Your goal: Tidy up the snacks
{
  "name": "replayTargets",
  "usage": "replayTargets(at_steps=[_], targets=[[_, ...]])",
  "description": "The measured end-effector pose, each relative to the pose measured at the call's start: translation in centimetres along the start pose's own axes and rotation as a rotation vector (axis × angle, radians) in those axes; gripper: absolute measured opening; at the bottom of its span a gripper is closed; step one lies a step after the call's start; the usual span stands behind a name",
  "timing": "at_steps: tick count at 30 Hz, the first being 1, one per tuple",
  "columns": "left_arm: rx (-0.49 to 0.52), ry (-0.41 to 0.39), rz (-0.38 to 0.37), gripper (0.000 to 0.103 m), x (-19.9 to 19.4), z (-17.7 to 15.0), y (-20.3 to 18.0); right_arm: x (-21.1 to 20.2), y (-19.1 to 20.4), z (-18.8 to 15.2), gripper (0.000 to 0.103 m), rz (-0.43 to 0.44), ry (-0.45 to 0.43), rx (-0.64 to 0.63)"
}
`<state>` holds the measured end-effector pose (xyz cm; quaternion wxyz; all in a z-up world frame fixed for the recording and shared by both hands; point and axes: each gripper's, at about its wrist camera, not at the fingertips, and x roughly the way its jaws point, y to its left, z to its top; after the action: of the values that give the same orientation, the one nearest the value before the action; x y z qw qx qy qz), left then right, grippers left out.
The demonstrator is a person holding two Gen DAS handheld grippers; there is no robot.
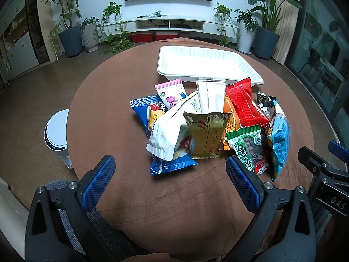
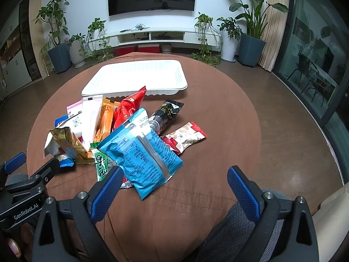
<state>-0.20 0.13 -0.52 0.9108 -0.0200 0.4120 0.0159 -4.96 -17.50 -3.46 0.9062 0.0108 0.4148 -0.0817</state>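
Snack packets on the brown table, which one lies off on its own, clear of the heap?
The small red-and-cream snack packet to the right of the heap: it lies flat on the brown tablecloth, nothing on top.

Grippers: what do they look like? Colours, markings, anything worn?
Both match: the left gripper and right gripper have black plastic frames with triangular cut-outs and silver pivot bolts, and fingers faced with blue dimpled pads. One body reads "GenRobot.AI", the other shows "DAS". No cables visible. Grey knit sleeves sit behind them.
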Motion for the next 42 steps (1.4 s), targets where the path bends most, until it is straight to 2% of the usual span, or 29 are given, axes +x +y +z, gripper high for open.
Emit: replayTargets(at_steps=[42], targets=[[0.002, 0.007, 0.003, 0.103, 0.25, -0.3, -0.01, -0.04, -0.02, -0.07, 0.098, 0.0, 0.004, 0.0]])
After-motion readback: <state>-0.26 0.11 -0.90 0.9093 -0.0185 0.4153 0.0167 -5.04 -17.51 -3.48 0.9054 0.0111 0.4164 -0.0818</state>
